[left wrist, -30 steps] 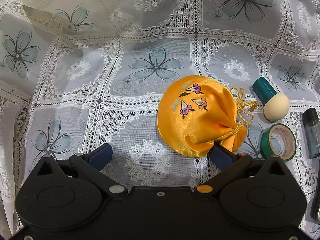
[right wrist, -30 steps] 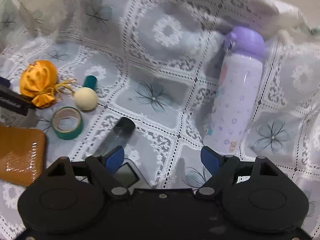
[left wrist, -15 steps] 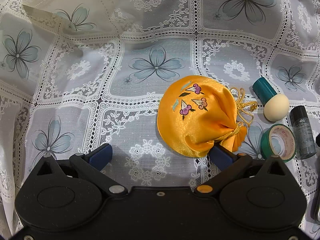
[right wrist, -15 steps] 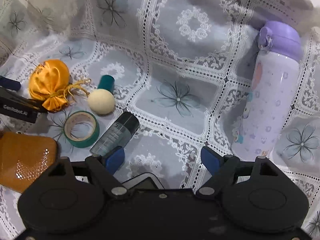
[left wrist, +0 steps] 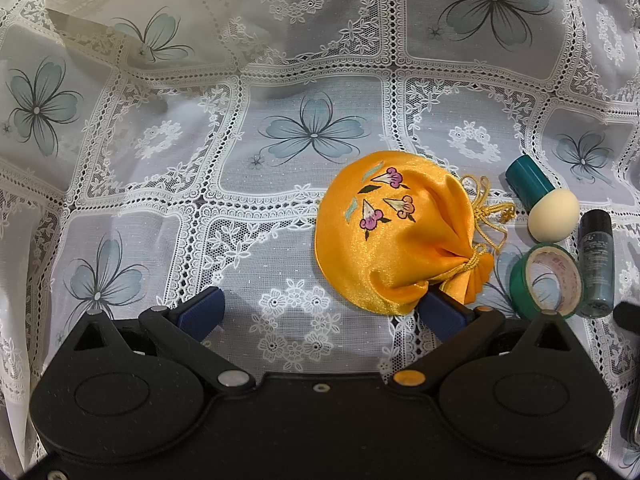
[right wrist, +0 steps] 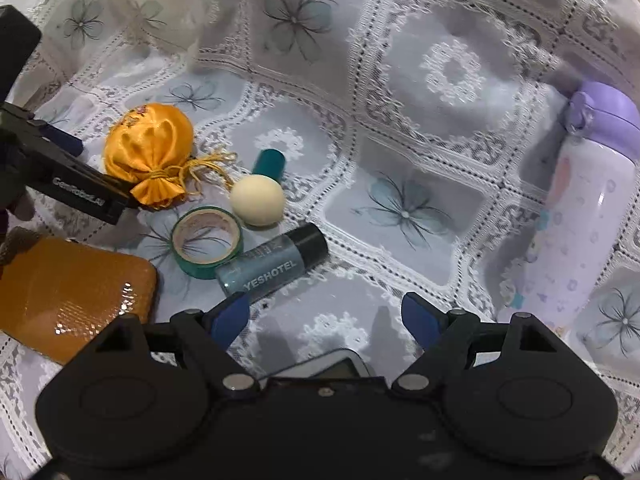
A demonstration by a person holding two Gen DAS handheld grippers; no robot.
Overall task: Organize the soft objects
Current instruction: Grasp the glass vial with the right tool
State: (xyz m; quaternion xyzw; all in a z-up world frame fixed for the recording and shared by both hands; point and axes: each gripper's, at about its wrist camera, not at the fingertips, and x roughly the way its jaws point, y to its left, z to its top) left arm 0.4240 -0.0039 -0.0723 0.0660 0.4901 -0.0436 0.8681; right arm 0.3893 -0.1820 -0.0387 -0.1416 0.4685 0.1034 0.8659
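An orange drawstring pouch (left wrist: 396, 232) with flower prints lies on the lace cloth. My left gripper (left wrist: 320, 312) is open, and its right fingertip (left wrist: 440, 312) sits at the pouch's lower edge by the tied neck. Right of the pouch are a cream sponge (left wrist: 554, 216) on a teal handle, a green tape roll (left wrist: 546, 280) and a small dark bottle (left wrist: 596, 264). In the right wrist view my right gripper (right wrist: 326, 320) is open with nothing between its fingers. Its left fingertip (right wrist: 230, 316) is at the base of the bottle (right wrist: 272, 266). The pouch (right wrist: 150, 152) lies beyond, beside the left gripper (right wrist: 92, 176).
A tall lilac flask (right wrist: 580, 216) lies at the right. An orange-brown case (right wrist: 68, 292) rests at the lower left. A dark device with a screen (right wrist: 340, 364) lies under my right gripper. The cloth (left wrist: 312, 136) is rumpled toward the back.
The right wrist view has swung in toward the group of items. The small bottle has shifted left, up against the tape roll. The left gripper and pouch have not moved.
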